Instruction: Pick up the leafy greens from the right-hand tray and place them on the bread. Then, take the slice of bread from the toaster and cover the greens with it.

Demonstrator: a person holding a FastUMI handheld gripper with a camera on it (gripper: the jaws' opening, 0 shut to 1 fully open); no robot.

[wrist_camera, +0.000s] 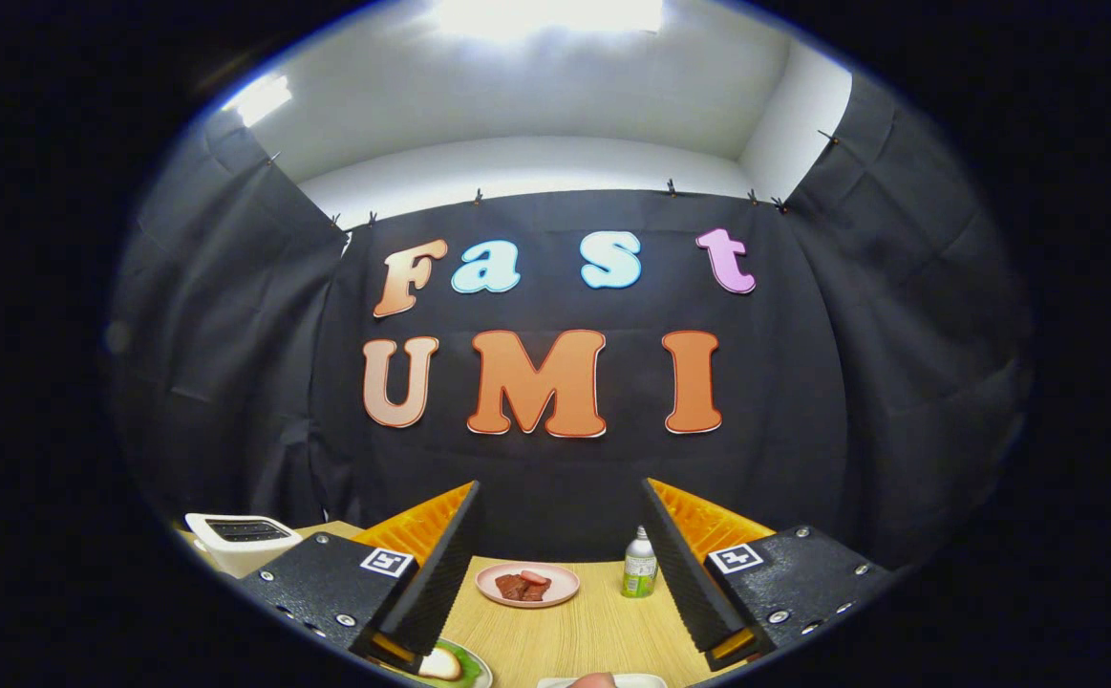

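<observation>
My gripper (560, 487) is held high above the wooden table (574, 635), open, with a wide gap and nothing between its fingers. Below the left finger (436, 573) lies a green plate (469, 669) with a pale piece of bread (440, 664) on it, partly hidden by that finger. A white toaster (240, 537) stands at the table's far left, beyond the left finger; its dark top slot shows, but I cannot tell what is in it. The rim of a white tray (636, 680) peeks in close below, between the fingers; its contents are hidden.
A pink plate (555, 594) with reddish meat slices sits on the table ahead, between the fingers. A small green bottle (640, 564) stands just right of it, near the right finger. Black cloth walls close off the table's far side.
</observation>
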